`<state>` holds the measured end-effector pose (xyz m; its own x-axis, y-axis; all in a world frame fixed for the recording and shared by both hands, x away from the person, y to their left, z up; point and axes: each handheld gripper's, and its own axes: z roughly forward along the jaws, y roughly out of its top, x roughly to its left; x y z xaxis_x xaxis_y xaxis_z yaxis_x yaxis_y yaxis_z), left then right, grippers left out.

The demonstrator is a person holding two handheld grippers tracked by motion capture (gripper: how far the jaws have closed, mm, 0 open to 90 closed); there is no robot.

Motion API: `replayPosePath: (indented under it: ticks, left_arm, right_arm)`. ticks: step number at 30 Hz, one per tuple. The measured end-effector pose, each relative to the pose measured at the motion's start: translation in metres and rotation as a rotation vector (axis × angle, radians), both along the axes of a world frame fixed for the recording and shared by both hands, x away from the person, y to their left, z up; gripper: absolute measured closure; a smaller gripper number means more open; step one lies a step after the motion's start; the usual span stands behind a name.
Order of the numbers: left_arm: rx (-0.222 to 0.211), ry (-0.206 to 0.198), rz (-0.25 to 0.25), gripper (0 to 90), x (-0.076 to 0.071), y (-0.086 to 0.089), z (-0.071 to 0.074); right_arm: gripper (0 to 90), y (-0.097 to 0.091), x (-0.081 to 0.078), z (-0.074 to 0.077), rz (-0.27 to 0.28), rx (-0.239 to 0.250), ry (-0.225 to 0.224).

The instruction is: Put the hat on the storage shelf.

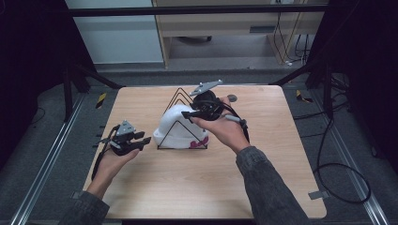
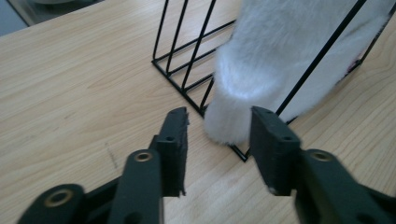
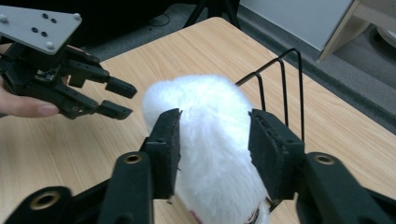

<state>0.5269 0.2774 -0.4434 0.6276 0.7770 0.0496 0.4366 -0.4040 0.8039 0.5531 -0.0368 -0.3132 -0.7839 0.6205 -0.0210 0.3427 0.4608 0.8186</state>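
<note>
Hat (image 1: 176, 124), white and fluffy, sits in a black wire rack (image 1: 180, 96) at table centre, crown toward 12 o'clock, cuffed brim toward 6; its long axis runs 12 to 6. A pink mark shows near the brim. Left gripper (image 1: 143, 138) lies at the hat's 9 o'clock, jaws spread, just short of the brim edge. Right gripper (image 1: 186, 114) hovers at the crown, jaws spread either side of the fur, not pinching. Table (image 1: 155, 183) is light wood. Grey floor and cables (image 1: 328, 164) surround it.
</note>
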Motion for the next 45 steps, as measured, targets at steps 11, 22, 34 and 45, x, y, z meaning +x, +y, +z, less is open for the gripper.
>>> replayPosePath:
  ticks: [11, 22, 34, 45]
  left_arm:
    - [-0.026, 0.016, -0.002, 14.7, -0.018, 0.011, 0.003]
    - [-0.014, 0.059, 0.0, 5.6, -0.03, 0.015, -0.019]
    - [0.052, 0.109, 0.041, 5.6, -0.032, 0.026, -0.041]
    - [0.067, 0.118, 0.047, 5.5, -0.03, 0.026, -0.052]
  right_arm:
    - [32.5, -0.017, -0.01, -0.002, -0.062, 0.02, -0.012]
    - [10.5, -0.054, -0.03, -0.008, -0.155, 0.001, -0.045]
    - [12.6, -0.13, -0.053, -0.04, -0.259, -0.016, -0.022]
    - [13.5, -0.174, -0.074, -0.078, -0.316, -0.012, -0.027]
